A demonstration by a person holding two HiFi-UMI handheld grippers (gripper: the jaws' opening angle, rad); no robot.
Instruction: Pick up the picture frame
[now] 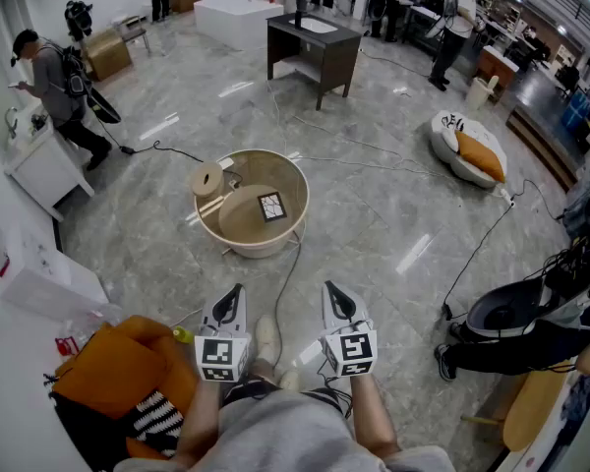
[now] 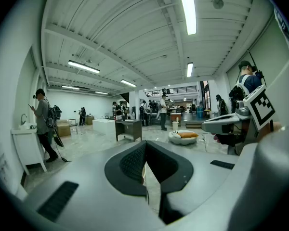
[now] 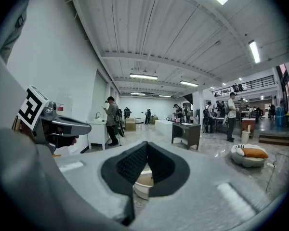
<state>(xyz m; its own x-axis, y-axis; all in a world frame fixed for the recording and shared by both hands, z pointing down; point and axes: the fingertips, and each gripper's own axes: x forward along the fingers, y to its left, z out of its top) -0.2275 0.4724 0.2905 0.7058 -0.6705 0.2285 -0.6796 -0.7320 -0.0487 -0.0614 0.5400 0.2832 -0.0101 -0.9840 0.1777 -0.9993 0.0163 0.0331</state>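
Note:
The picture frame (image 1: 271, 206), a small dark-edged square with a black-and-white picture, lies on a round board inside a beige tub (image 1: 294, 181) on the floor ahead of me. A roll of tape (image 1: 207, 179) rests on the tub's left rim. My left gripper (image 1: 235, 293) and right gripper (image 1: 331, 290) are held side by side close to my body, well short of the tub. Both are shut with nothing between the jaws. In the left gripper view the left gripper (image 2: 145, 150) shows its pads meeting. Below the closed right gripper (image 3: 145, 153), the right gripper view shows part of the tub (image 3: 143, 185).
A black cable (image 1: 287, 273) runs from the tub toward my feet. An orange bag (image 1: 113, 367) lies at my left, a dark seat (image 1: 511, 313) at my right. Further off stand a dark table (image 1: 315, 42), a cushion bed (image 1: 469, 148), a white cabinet (image 1: 41, 170) and several people.

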